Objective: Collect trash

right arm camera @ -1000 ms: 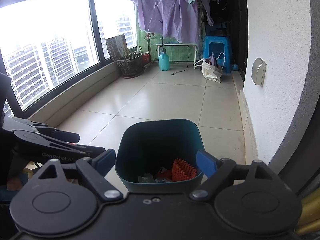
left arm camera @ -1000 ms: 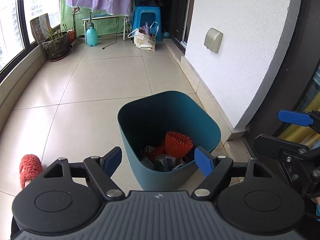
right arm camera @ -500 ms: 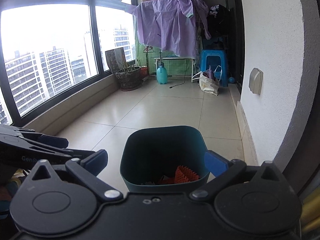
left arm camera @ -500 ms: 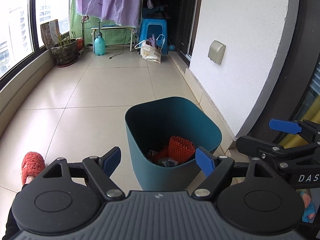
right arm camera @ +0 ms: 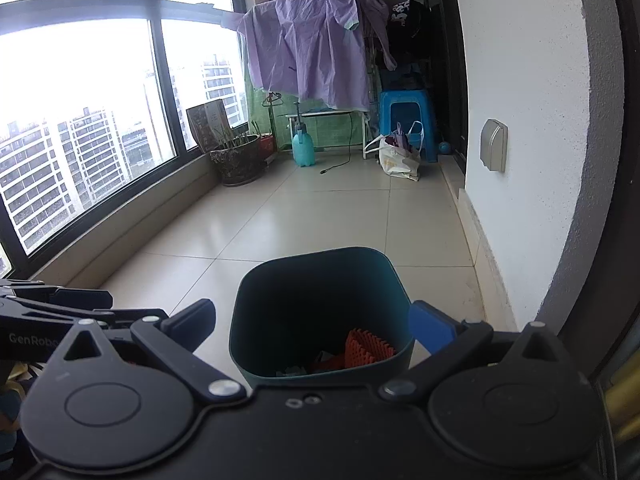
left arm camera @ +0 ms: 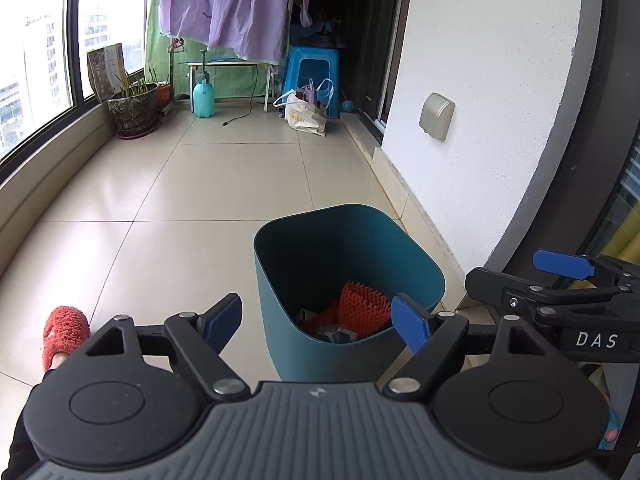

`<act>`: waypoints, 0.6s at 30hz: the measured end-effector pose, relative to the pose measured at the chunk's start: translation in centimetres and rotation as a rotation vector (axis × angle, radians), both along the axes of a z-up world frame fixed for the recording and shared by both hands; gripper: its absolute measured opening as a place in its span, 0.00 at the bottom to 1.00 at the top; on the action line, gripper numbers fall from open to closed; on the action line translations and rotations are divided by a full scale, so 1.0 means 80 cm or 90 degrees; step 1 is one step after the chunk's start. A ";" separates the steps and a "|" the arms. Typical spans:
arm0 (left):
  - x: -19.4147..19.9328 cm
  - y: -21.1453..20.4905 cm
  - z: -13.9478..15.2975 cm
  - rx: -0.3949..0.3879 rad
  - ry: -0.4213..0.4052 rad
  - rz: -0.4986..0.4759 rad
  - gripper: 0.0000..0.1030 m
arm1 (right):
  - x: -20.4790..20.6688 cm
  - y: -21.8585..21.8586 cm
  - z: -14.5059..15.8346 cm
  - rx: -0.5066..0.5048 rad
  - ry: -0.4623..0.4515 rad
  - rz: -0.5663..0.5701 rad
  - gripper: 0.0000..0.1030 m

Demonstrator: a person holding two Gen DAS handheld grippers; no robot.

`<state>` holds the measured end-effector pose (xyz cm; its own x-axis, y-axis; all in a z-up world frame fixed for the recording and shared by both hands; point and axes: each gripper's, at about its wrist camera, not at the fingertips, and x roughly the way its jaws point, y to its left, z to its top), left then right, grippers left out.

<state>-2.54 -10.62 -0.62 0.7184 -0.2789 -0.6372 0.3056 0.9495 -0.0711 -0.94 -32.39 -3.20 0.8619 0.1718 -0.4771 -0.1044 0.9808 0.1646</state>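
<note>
The dark teal plastic bin [left arm camera: 348, 280] stands on the tiled floor [left arm camera: 208, 208] near the white wall, holding an orange foam net [left arm camera: 362, 304] and crumpled scraps. Both the left tongs [left arm camera: 318, 320] and the right tongs [right arm camera: 316, 326] hover above it, wide open and empty. A careless dip could knock the light bin's rim and tip it, spilling the trash.

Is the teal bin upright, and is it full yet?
Upright, far from full. The teal bin stands on the floor tiles with its opening facing up; only the orange mesh piece and a few scraps lie at its bottom.
</note>
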 end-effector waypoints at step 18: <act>-0.005 0.008 0.004 -0.006 -0.010 0.001 0.79 | 0.003 0.002 0.001 -0.006 0.009 -0.002 1.00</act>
<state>-2.90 -9.97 -0.28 0.7282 -0.2847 -0.6234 0.3059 0.9490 -0.0761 -0.71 -32.24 -3.13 0.8552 0.1651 -0.4914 -0.0993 0.9825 0.1574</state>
